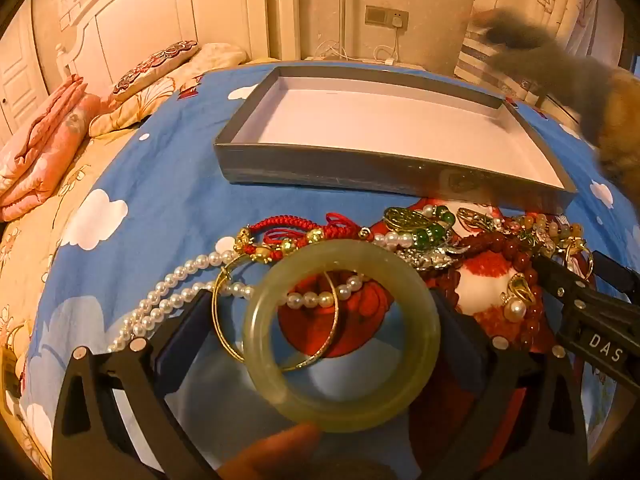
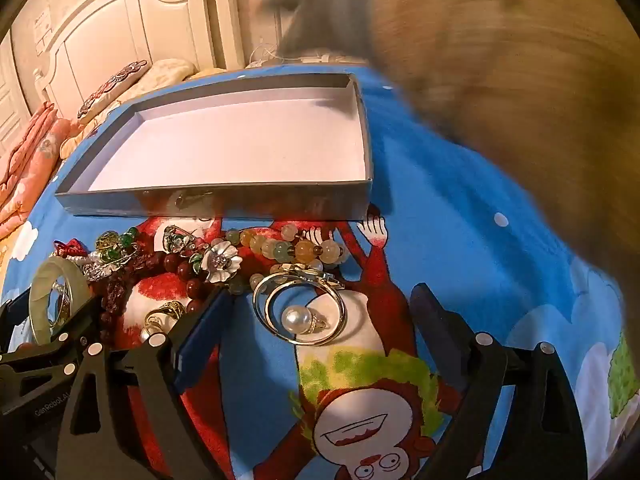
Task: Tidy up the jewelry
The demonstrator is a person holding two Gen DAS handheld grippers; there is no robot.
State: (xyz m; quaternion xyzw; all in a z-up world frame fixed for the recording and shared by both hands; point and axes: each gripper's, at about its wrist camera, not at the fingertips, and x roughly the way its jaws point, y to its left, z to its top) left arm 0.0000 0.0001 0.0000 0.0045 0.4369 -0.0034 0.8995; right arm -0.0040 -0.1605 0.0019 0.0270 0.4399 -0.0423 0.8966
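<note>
Here we see the left hand-held gripper (image 1: 340, 320) clamped on a jade bangle (image 1: 342, 334) above the bed's (image 1: 168, 208) jewelry pile (image 2: 224, 264); the right hand-held gripper (image 2: 320, 316) gapes around a pearl ring (image 2: 298, 320) beside the gray tray (image 2: 224, 200).

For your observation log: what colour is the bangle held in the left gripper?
Pale yellowish green bangle; clearest in the left wrist view.

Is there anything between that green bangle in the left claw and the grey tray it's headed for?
Only low things: the left claw holds the pale green jade bangle above a heap of pearl strands and red cord bracelets. The shallow grey cardboard tray lies just beyond, empty.
</note>
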